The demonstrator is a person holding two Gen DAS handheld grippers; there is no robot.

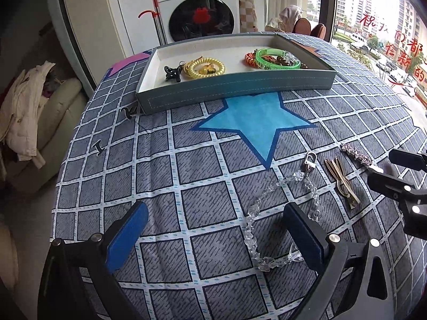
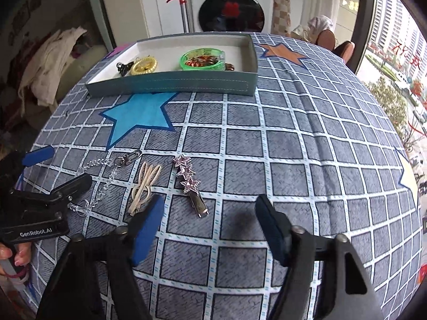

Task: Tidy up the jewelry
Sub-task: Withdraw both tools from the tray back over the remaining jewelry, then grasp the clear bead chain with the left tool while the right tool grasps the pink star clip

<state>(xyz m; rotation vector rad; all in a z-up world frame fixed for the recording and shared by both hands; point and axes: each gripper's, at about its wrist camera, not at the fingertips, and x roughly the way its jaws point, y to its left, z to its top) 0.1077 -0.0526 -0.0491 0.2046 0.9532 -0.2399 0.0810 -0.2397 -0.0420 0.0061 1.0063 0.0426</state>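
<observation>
Left wrist view showed the left gripper [image 1: 213,229] spread wide and low over the grid-patterned cloth [image 1: 165,160], its blue-padded fingers [image 1: 128,234] holding nothing. A clear bead chain [image 1: 269,229] with a metal clasp lay between those fingers and ran on past the right one. Just beside the chain lay a beige hair clip [image 1: 341,182], then a star-studded barrette [image 1: 357,154] (pinkish, glittery), all three apart from one another. The right gripper [image 2: 210,229] was likewise spread and empty, hovering just short of the barrette [image 2: 190,182] and clip [image 2: 145,184]. At the far side of the cloth sat the grey tray [image 1: 240,85], holding a black claw clip [image 1: 172,73], a yellow coil band [image 1: 206,68], an orange coil band [image 1: 249,58] and a green bangle [image 1: 277,60]. A washing machine [image 1: 202,8] stood behind.
</observation>
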